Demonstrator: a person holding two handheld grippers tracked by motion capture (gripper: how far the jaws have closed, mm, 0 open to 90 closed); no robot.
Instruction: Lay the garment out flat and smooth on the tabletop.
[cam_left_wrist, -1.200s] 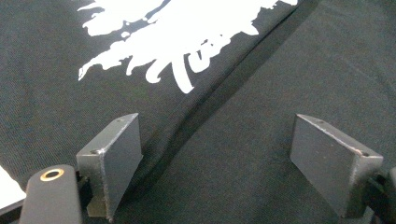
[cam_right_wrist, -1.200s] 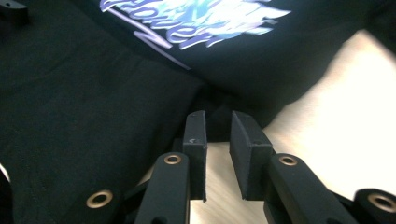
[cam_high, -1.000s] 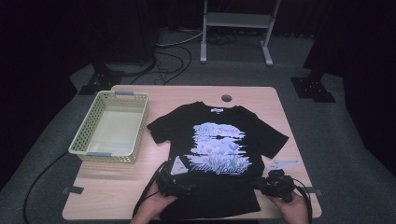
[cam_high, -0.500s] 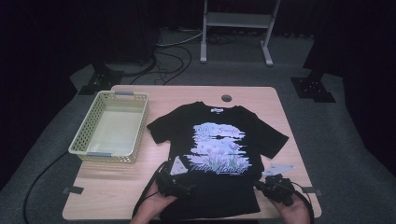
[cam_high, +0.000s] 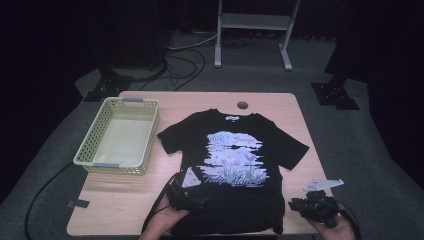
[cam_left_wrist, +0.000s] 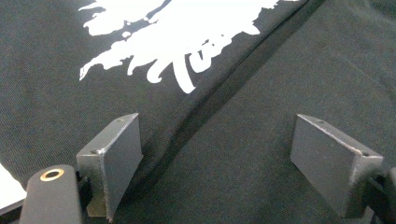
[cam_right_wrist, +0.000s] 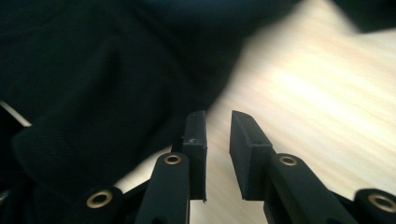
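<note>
A black T-shirt (cam_high: 235, 155) with a pale blue and white print lies flat, front up, on the wooden table (cam_high: 280, 107), collar toward the far side. My left gripper (cam_high: 192, 200) hovers over the shirt's lower left part. In the left gripper view it (cam_left_wrist: 217, 122) stands wide open above the shirt fabric (cam_left_wrist: 280, 70), with a crease running between the jaws. My right gripper (cam_high: 300, 206) sits just right of the hem's corner, off the shirt. In the right gripper view it (cam_right_wrist: 218, 114) shows only a narrow gap over bare wood, nothing between the jaws, with dark cloth (cam_right_wrist: 93, 70) to its left.
A pale yellow plastic basket (cam_high: 115, 165) stands empty at the table's left. A round hole (cam_high: 242, 105) is in the tabletop near the far edge. A small dark tag (cam_high: 77, 203) lies at the front left corner. Cables and a metal stand are on the floor beyond.
My right gripper has moved right, from the hem's right corner to the bare table beside it. The left gripper has stayed over the shirt's lower left.
</note>
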